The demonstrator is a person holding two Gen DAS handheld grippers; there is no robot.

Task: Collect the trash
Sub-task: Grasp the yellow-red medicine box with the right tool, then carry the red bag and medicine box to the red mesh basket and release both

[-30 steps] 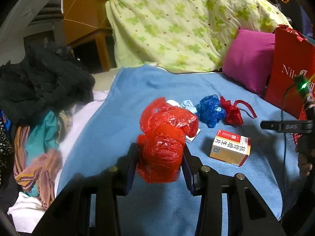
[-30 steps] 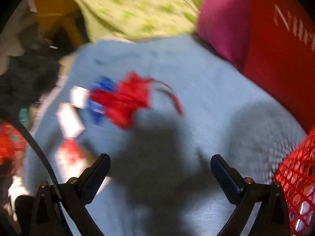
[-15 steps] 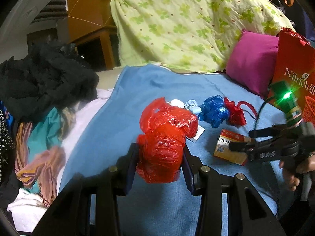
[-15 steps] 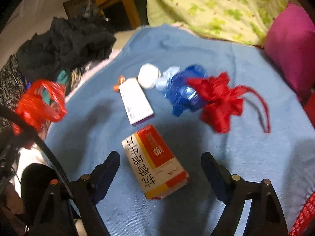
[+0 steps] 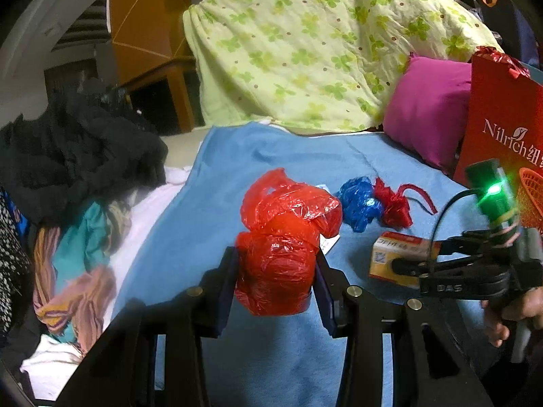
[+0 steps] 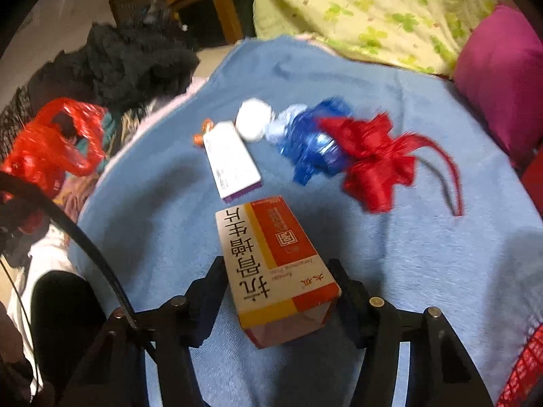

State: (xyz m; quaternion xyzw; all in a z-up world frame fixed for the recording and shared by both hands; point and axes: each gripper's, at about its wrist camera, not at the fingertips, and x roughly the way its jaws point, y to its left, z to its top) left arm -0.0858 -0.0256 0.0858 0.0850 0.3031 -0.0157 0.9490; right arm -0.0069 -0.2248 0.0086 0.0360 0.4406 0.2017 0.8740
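We see only part of the red paper bag (image 5: pixel 502 129) — the left wrist view's right edge cuts its printed name short. The red mesh basket (image 5: pixel 531 196) beside it is likewise cropped. The red plastic bag (image 5: pixel 281 240) hides the near end of the white flat box (image 5: pixel 328 242) on the blue blanket (image 5: pixel 237 169). In the right wrist view the blue wrapper (image 6: pixel 312 142) and red ribbon bow (image 6: pixel 373 159) are smeared by blur. The medicine box (image 6: pixel 271 257) conceals the inner faces of the right gripper (image 6: pixel 278 291), so we cannot tell whether its closing fingers touch the carton — the small print there is unreadable.
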